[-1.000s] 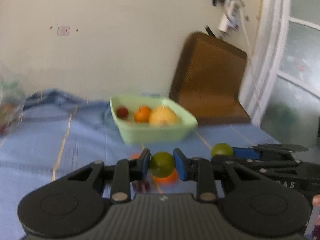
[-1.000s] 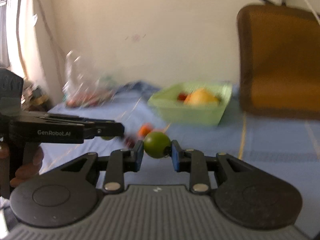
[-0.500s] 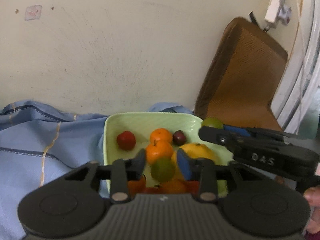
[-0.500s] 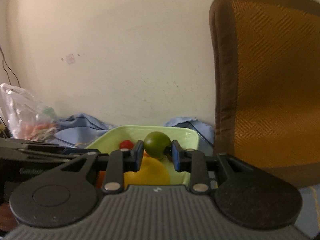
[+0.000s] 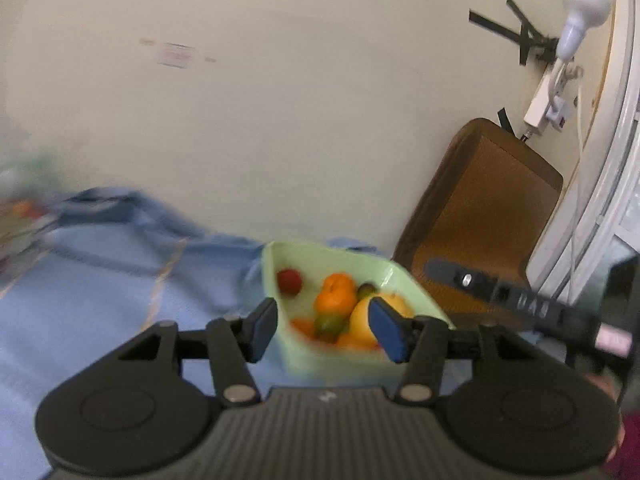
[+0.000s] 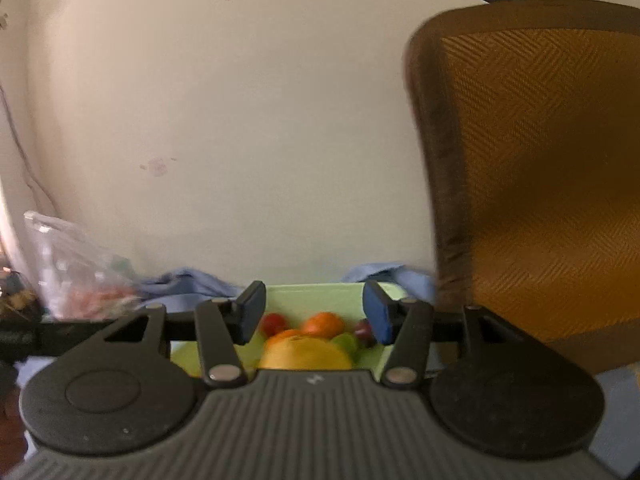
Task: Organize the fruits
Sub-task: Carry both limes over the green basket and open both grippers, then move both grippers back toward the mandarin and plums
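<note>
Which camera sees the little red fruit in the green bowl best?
The left wrist view. There the red fruit lies clear of the fingers, alone by the green bowl's near-left wall, though blurred. The right wrist view shows it smaller, tucked beside that gripper's left finger.

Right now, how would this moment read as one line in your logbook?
left gripper: jaws opening, nothing between | right gripper: jaws opening, nothing between | green tray: holds fruit, incl. red fruit, orange

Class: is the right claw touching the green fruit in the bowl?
Apart. The right wrist view shows the opening right claw with bare pads, the green fruit lying below in the bowl.
</note>
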